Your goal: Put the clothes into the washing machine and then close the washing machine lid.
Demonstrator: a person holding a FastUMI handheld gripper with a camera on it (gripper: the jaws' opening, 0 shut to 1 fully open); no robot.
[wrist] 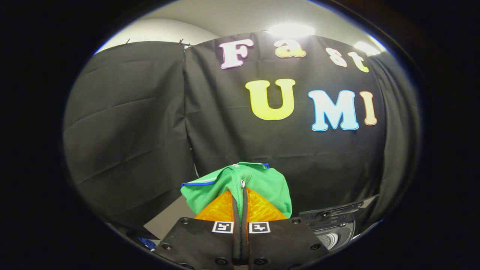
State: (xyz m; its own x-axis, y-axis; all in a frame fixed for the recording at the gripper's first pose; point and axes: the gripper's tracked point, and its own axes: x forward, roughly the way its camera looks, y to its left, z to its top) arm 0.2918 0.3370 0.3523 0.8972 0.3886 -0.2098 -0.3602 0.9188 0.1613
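Both tongs [240, 195] pinching green shirt [258, 180], w/ washer [333, 225] beside

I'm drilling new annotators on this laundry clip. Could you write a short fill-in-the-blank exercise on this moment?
1. The gripper is shut on a ____ garment.
2. The garment is trimmed with a white and ____ stripe.
3. The washing machine lies low beside the fingers, and the garment hangs in front of the booth's ____ cloth wall.

Missing words: green; blue; black

Claw [240, 195] raised, fingers [258, 210] pressed together, green garment [262, 183] pinched between them
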